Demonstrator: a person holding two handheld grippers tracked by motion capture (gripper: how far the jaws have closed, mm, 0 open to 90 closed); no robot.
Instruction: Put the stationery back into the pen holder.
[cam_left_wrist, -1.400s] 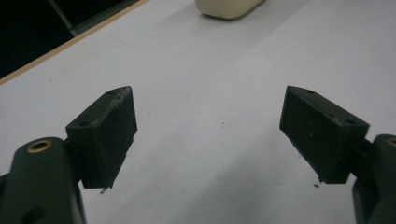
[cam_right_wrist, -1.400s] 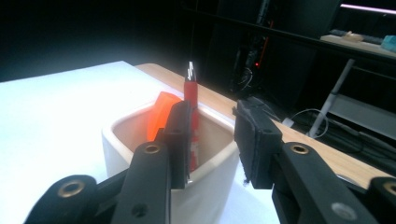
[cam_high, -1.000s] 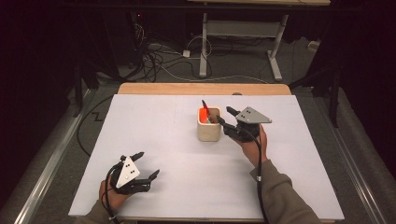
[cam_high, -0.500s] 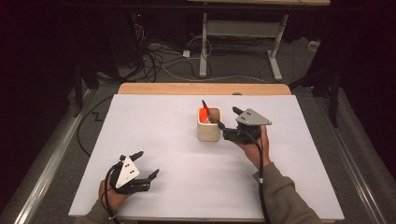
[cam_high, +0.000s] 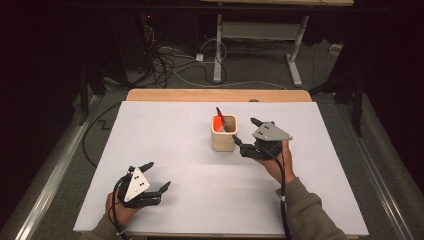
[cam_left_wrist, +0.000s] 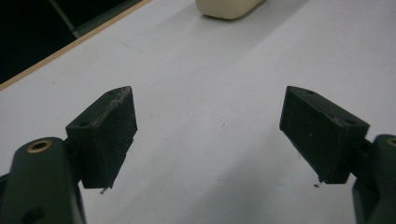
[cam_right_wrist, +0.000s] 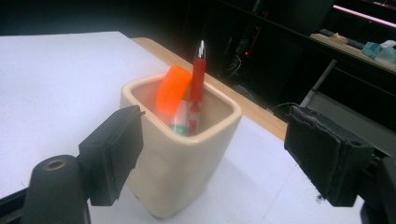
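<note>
A lab or recording room is showing here: a white-topped table (cam_high: 165, 150) is sitting in a dark space hung with black curtains (cam_high: 45, 45). Loose cables (cam_high: 175, 65) are trailing over the grey floor, and a metal-legged workbench (cam_high: 260, 35) is standing behind.

Cream square cup (cam_high: 223, 139) upright mid-table, slightly far of centre; holds red pen (cam_right_wrist: 198, 77) (tip up, leaning) and orange-capped tube (cam_right_wrist: 173, 91).
</note>
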